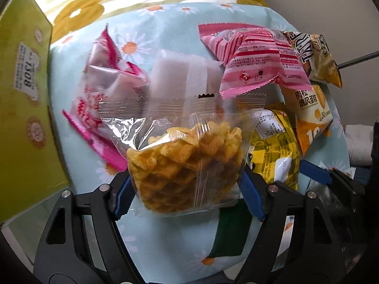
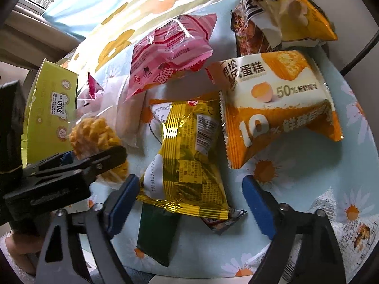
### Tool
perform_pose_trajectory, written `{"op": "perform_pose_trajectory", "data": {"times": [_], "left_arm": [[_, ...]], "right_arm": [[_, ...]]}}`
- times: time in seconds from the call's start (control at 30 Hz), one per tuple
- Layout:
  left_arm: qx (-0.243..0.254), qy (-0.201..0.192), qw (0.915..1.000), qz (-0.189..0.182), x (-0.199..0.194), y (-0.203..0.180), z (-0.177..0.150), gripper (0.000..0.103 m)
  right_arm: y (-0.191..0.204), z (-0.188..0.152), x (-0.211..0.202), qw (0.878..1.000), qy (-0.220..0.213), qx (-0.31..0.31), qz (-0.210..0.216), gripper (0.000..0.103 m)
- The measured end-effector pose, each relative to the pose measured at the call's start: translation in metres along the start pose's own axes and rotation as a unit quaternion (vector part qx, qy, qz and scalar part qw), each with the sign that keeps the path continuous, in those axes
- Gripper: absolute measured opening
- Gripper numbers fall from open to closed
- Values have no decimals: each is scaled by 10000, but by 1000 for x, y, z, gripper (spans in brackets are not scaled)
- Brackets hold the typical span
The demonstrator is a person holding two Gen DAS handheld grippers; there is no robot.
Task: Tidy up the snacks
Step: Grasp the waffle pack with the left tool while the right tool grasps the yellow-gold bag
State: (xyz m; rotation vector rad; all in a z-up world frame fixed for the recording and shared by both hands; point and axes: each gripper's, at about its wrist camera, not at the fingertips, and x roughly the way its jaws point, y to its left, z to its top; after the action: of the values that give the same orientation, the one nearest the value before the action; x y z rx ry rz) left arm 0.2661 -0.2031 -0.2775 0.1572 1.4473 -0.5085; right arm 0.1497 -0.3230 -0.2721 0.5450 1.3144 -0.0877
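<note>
Daisy-print bedding (image 1: 165,23) carries our snacks. We grasp the clear bag of golden crisps (image 1: 187,158) in the left gripper (image 1: 187,189), pads pressing its sides, long axis running away from us, green box (image 1: 21,94) marked "1308" to its left. Right of that bag, our right gripper (image 2: 189,196) stands unclenched astride the yellow packet (image 2: 187,156); beyond lies an orange cake pack (image 2: 279,108) reading "50%".

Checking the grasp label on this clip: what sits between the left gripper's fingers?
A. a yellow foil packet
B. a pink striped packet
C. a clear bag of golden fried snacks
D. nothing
C: in the left wrist view, the left gripper has its blue fingers pressed on both sides of the clear bag of golden fried snacks.
</note>
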Motion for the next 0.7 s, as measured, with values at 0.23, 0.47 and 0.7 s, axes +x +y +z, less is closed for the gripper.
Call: {"op": "perform_pose_trajectory", "data": {"times": [0.23, 0.47, 0.7], "left_arm": [[-116, -10, 9999, 15, -13, 14, -11, 75], [-275, -47, 9996, 7, -19, 29, -22, 75], [-456, -128, 9989, 18, -25, 38, -34, 75]], "right_arm": [[0, 10, 9, 9995, 39, 164, 273, 84], [2, 28, 22, 9984, 20, 452, 343, 71], [15, 32, 28, 9995, -73, 292, 16, 55]]}}
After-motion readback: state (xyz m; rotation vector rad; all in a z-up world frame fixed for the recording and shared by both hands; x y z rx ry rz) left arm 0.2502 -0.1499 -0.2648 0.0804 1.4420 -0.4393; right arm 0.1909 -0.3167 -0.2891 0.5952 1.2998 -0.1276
